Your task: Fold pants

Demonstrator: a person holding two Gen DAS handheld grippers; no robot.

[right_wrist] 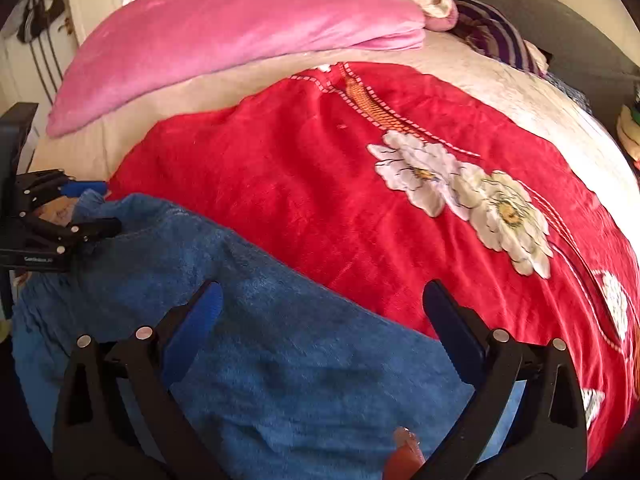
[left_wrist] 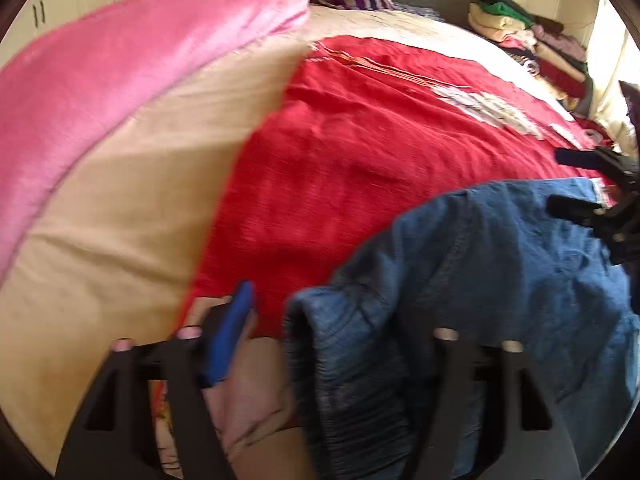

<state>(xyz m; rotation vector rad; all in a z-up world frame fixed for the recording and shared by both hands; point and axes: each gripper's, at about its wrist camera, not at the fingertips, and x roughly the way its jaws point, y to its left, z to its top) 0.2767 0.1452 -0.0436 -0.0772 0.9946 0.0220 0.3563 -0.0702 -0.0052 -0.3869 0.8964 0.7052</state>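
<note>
Blue pants [right_wrist: 280,360] lie rumpled on the red blanket [right_wrist: 300,184] before me. My right gripper [right_wrist: 320,312] hangs spread above them; my left gripper [right_wrist: 102,208] is half closed around their edge, whether pinching I cannot tell.

Bed cover: red blanket [left_wrist: 360,152] with pale flower print, spread across the middle.
Sheet: beige [left_wrist: 120,240], at left.
Blanket: pink [left_wrist: 120,64], lying upper left over the beige.
Pants: blue denim [left_wrist: 480,260], heaped lower right on the red blanket.
Left gripper [left_wrist: 340,320]: black, blue pad on the left finger; jaws apart, denim bunched between them.
Right gripper [left_wrist: 576,184]: at right edge, jaws apart over the denim.
Clothes pile [left_wrist: 532,40]: far right.
</note>
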